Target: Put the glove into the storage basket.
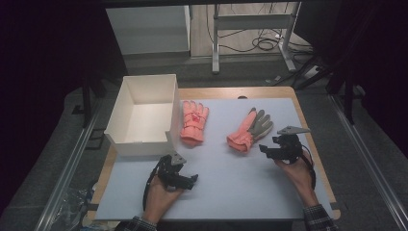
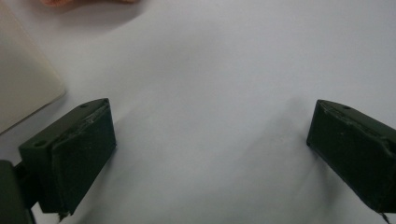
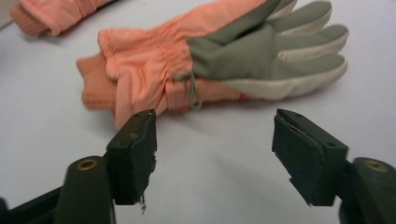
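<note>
Two orange gloves lie on the pale mat [image 1: 231,183]. One glove [image 1: 194,122] rests back-up beside the white box [image 1: 144,113]. The other glove [image 1: 250,130] [image 3: 224,60] lies palm-up, showing a grey palm and whitish fingers. My right gripper [image 1: 269,150] [image 3: 215,119] is open just short of this glove's cuff, with nothing between its jaws. My left gripper [image 1: 191,180] [image 2: 210,109] is open over bare mat near the box's front corner [image 2: 23,84], holding nothing.
The box is open-topped and looks empty. It stands at the mat's back left. A wooden table edge [image 1: 312,139] frames the mat. Beyond the table are a metal stand [image 1: 250,29] and floor cables [image 1: 264,43]. The cuff of the first glove [image 3: 56,14] shows at top left.
</note>
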### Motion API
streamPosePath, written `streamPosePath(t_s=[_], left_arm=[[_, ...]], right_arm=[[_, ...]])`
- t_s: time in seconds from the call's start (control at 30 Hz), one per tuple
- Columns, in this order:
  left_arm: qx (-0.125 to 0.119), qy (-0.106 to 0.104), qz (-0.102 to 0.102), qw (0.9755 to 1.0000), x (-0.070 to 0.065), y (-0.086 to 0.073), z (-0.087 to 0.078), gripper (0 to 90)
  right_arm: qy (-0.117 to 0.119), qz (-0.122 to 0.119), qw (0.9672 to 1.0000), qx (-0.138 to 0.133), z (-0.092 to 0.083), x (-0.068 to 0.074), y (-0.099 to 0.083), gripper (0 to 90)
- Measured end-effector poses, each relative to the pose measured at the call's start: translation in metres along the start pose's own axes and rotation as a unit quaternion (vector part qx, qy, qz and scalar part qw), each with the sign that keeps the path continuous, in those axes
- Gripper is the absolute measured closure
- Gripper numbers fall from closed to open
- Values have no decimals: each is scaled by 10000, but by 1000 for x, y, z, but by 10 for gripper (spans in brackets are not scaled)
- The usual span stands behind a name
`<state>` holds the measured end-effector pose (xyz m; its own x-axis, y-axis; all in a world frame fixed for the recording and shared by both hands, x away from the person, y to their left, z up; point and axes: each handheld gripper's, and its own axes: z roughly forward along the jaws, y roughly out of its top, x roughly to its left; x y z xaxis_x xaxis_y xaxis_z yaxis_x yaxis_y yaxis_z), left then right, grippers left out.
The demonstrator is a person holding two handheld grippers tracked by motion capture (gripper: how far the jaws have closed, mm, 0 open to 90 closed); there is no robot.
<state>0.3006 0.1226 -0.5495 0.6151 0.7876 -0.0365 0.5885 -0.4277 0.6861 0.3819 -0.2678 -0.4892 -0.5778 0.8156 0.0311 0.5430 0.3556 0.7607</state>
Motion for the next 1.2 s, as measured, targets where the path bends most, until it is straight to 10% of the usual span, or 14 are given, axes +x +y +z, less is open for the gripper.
streamPosePath(t_s=[0.37,0.9,1.2], left_arm=[[0,0,2,10000,0,0,0,11],[-6,0,2,10000,0,0,0,12],[-8,0,0,10000,0,0,0,11]], right_arm=[[-17,123,9998,-135,19,-10,32,485],[-464,399,9974,383,73,-19,51,427],[-535,353,9969,467,80,-15,46,798]])
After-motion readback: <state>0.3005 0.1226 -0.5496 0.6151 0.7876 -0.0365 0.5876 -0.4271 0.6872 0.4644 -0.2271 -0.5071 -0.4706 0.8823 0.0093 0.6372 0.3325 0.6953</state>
